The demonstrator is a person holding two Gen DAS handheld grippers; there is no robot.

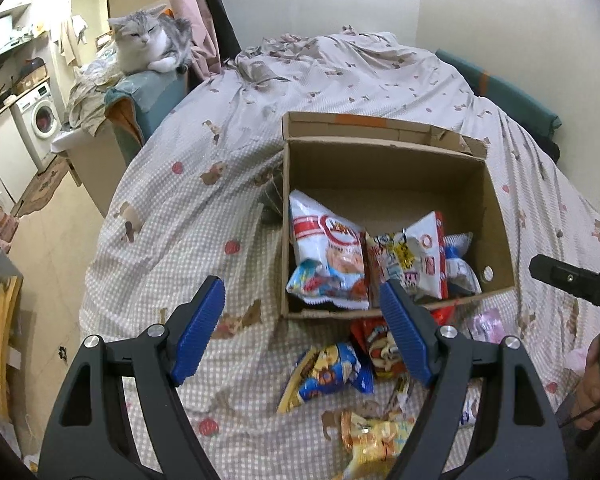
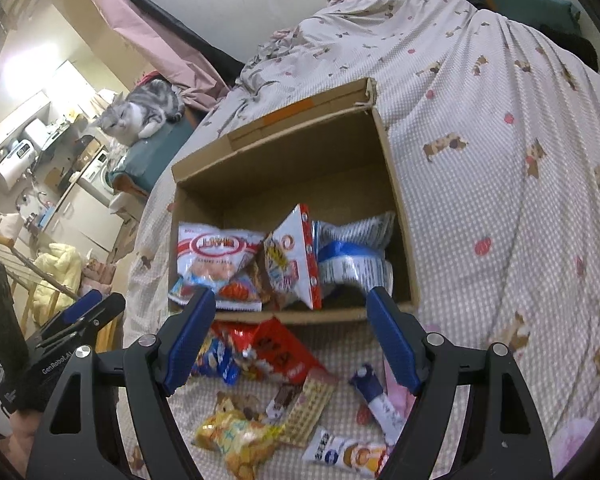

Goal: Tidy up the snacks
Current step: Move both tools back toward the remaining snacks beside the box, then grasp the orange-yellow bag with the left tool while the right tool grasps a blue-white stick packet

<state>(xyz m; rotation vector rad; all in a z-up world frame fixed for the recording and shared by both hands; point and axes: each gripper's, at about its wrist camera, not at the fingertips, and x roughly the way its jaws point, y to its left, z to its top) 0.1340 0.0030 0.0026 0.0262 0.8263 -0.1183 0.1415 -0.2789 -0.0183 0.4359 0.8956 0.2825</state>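
Right wrist view: both tools, right tool and left tool, gape empty above snack packets strewn on the bed at lower centre, below the half-filled cardboard box, where slippery wrappers could slide from a shallow pinch.

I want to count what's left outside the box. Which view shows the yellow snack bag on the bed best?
The right wrist view: the yellow snack bag lies whole between the gripper's arms. In the left wrist view, the bag sits at the bottom edge, partly hidden behind the gripper's right arm.
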